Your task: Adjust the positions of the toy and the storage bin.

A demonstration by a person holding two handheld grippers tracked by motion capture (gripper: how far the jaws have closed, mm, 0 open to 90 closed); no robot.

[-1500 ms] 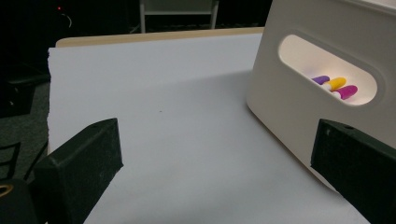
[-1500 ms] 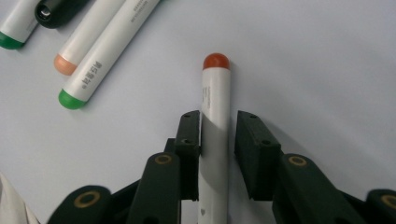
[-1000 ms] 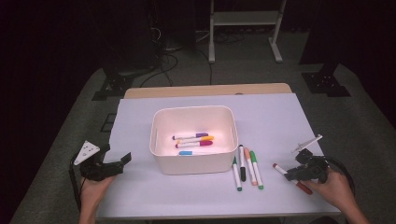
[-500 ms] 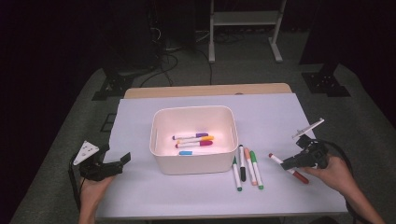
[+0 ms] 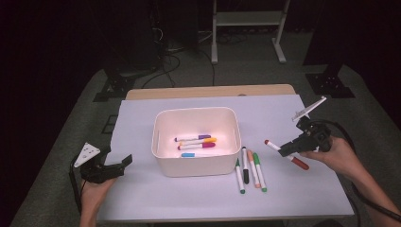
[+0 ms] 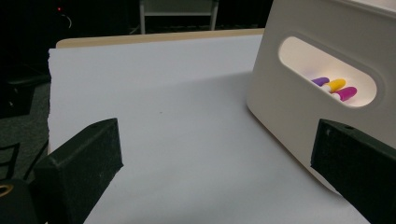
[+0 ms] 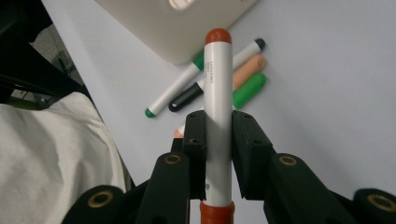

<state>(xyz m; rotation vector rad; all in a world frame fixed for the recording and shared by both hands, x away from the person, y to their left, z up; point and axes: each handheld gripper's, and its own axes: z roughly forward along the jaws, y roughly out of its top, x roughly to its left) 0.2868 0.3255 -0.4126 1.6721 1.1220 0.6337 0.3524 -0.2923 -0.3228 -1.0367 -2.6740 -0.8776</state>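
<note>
Red marker [image 7: 218, 112] clamped in right gripper [image 7: 218, 140], above table [image 5: 302, 198]

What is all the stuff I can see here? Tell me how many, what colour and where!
red marker: 1, white barrel with red ends, gripped in the right tongs, above the table
loose markers: 4, two green, one black, one orange, lying side by side on the table to the right of the bin
bin: 1, white, middle of the table
markers in the bin: 3, purple, yellow and magenta caps, on the bin floor
small blue piece: 1, blue, in the bin beside those markers
table: 1, white top
left tongs: 1, black, open, at the table's left edge
right tongs: 1, black, shut on the red marker
</note>
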